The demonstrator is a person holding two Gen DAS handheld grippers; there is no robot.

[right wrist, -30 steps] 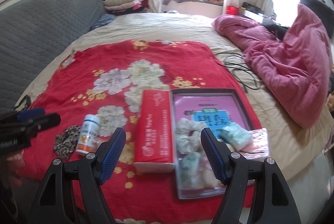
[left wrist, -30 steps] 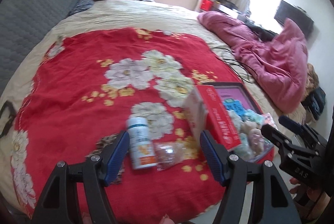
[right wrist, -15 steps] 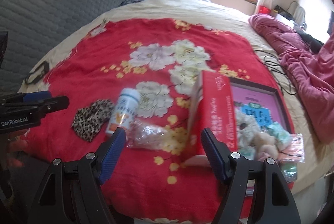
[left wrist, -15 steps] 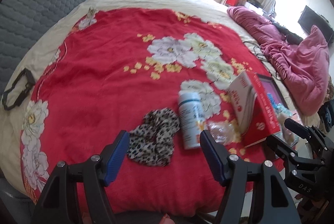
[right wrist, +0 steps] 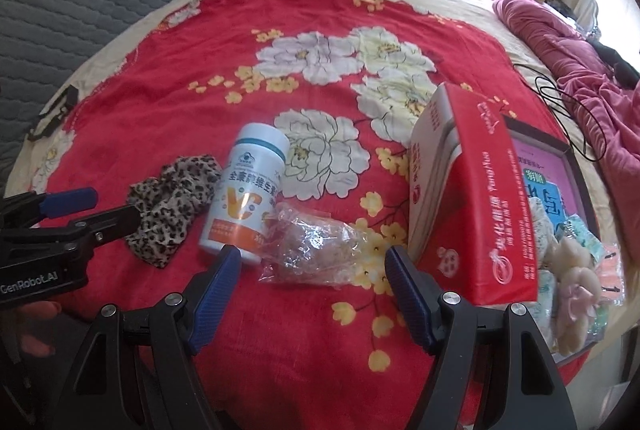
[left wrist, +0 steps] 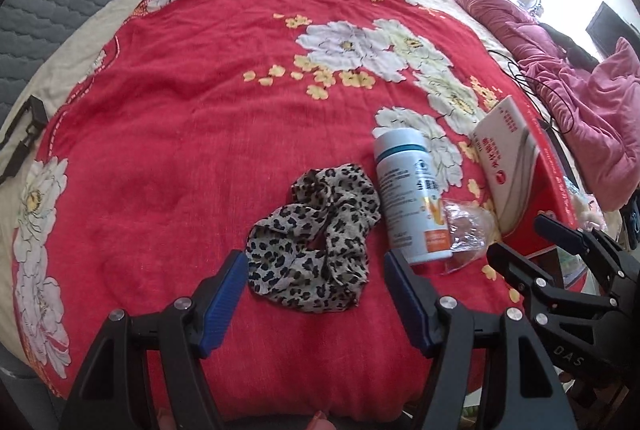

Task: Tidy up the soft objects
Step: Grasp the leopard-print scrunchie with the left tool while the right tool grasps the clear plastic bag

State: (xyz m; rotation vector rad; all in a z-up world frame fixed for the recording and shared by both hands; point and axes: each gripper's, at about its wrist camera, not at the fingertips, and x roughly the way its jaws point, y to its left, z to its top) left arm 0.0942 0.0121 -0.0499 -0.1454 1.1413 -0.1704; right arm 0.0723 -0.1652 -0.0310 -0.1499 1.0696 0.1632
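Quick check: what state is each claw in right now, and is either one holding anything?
Left claw: open, holding nothing; the leopard scrunchie lies ahead between its fingers.
Right claw: open, holding nothing; the clear plastic bag lies ahead of it.

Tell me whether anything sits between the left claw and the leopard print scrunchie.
Nothing visible does. The left claw is open, with the leopard print scrunchie lying on the red blanket straight ahead between its fingers. The white bottle lies beside the scrunchie, off to the right.
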